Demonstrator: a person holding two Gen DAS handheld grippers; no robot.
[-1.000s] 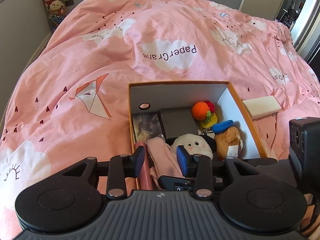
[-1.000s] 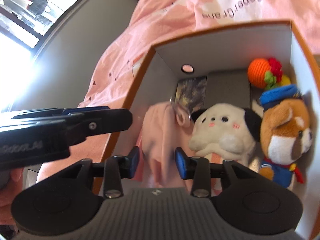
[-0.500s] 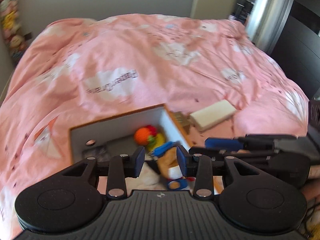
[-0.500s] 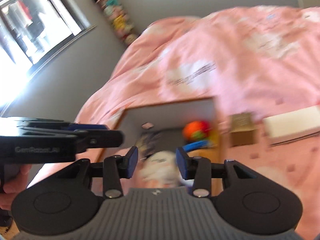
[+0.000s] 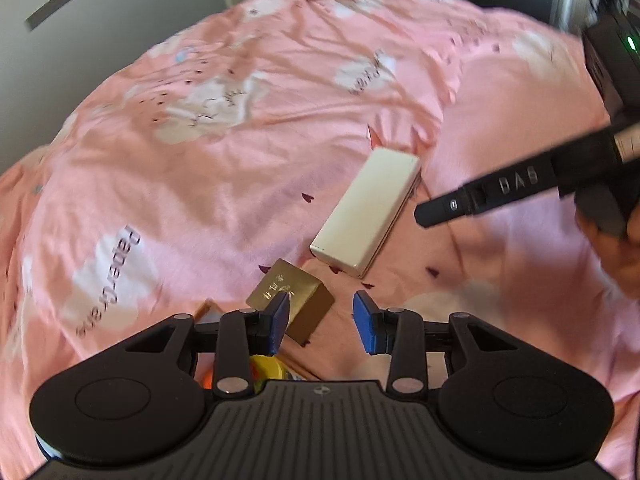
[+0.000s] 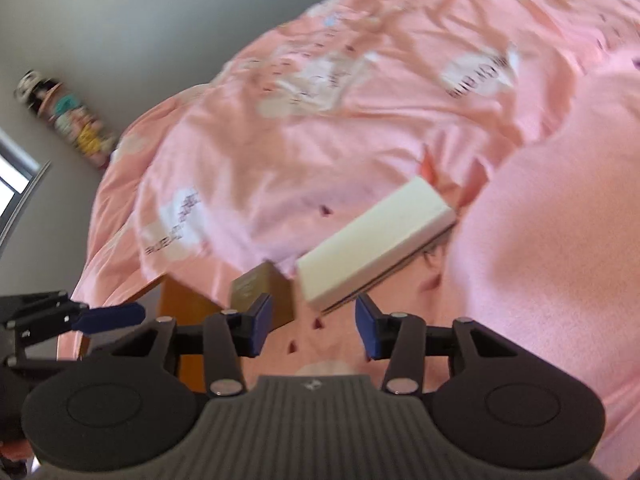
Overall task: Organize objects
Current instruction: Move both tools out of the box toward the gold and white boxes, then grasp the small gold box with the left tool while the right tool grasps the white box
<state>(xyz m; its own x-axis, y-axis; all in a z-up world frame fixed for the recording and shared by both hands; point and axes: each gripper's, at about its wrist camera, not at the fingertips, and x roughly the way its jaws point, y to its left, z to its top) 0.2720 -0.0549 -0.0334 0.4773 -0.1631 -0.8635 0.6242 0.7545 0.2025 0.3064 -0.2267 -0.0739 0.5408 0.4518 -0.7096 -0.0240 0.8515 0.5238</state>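
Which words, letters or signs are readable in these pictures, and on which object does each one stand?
"DAS": on the black arm of the right tool.
"PaperCrane": on the pink duvet, in a white cloud.
Gold box: printed characters, too small to read.
Other duvet prints: too blurred to read.
White box: no text visible.

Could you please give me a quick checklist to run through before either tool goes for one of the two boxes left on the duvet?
1. Left tool open and empty: ok.
2. Right tool open and empty: ok.
3. Gold box reachable, lying just ahead of the left tool: ok.
4. White box unobstructed on the duvet, apart from the gold box: ok.
5. Views sharp enough to aim: not ok, both blurred by motion.
6. Free room in the orange box: cannot tell, only its edge shows.
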